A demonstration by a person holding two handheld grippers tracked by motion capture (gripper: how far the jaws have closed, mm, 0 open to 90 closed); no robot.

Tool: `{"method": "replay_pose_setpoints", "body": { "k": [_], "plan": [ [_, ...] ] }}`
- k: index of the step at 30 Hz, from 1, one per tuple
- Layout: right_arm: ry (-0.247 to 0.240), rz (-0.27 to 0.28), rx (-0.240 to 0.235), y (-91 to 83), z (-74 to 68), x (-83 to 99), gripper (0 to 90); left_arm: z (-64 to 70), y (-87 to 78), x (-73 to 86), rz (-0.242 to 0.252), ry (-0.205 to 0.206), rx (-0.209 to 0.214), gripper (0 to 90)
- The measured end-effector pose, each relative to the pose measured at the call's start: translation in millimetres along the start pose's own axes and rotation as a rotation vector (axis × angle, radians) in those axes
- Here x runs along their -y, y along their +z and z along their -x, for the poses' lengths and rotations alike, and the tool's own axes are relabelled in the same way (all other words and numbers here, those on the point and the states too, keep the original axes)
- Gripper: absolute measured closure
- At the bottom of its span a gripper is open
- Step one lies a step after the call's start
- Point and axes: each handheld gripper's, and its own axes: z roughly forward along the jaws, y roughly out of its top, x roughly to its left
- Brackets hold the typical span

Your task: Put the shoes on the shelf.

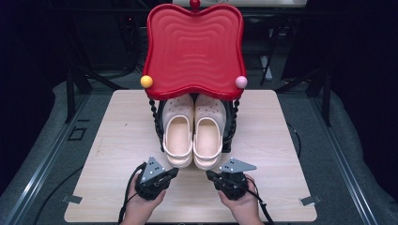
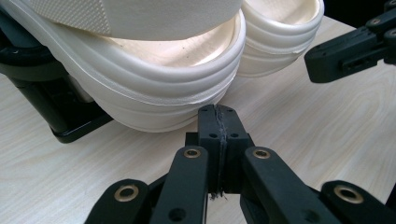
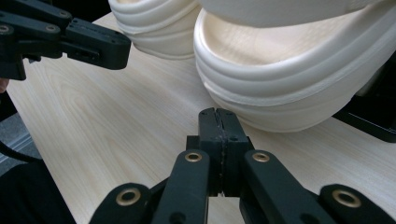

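Two cream clogs stand side by side on the lower shelf of a small black rack, heels toward me: the left clog (image 1: 178, 136) and the right clog (image 1: 208, 137). My left gripper (image 1: 173, 172) is shut and empty, just in front of the left clog's heel (image 2: 154, 84). My right gripper (image 1: 209, 175) is also shut and empty, just short of the right clog's heel (image 3: 289, 79). In the left gripper view the jaws (image 2: 217, 116) meet with nothing between them; the right gripper (image 3: 217, 119) shows the same. Each gripper view also catches the other gripper off to the side.
A red wavy tray (image 1: 194, 47) with a yellow ball (image 1: 146, 81) and a pink ball (image 1: 241, 82) at its front corners tops the rack (image 1: 157, 124) above the clogs. The light wooden table (image 1: 117, 136) has bare room left and right of the rack.
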Motion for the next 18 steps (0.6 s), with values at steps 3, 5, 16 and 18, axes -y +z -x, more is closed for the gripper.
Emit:
{"method": "replay_pose_setpoints", "body": {
  "k": [3, 5, 16, 18],
  "plan": [
    [0.01, 0.01, -0.001, -1.3, 2.0, -2.2, 90.0, -0.7, -1.2, -0.8, -0.006, 0.008, -0.015, 90.0],
    [0.004, 0.007, 0.001, -2.0, 1.8, -3.1, 90.0, -1.4, -1.5, -1.0, -0.008, 0.007, -0.018, 90.0],
    [-0.014, 0.01, 0.038, -4.8, 3.4, -8.4, 90.0, -7.9, -5.7, -8.7, 0.0, 0.011, -0.033, 90.0],
    [-0.001, 0.02, 0.046, -4.5, 6.8, -8.7, 90.0, -9.5, -5.4, -10.1, 0.0, 0.012, -0.037, 90.0]
  ]
}}
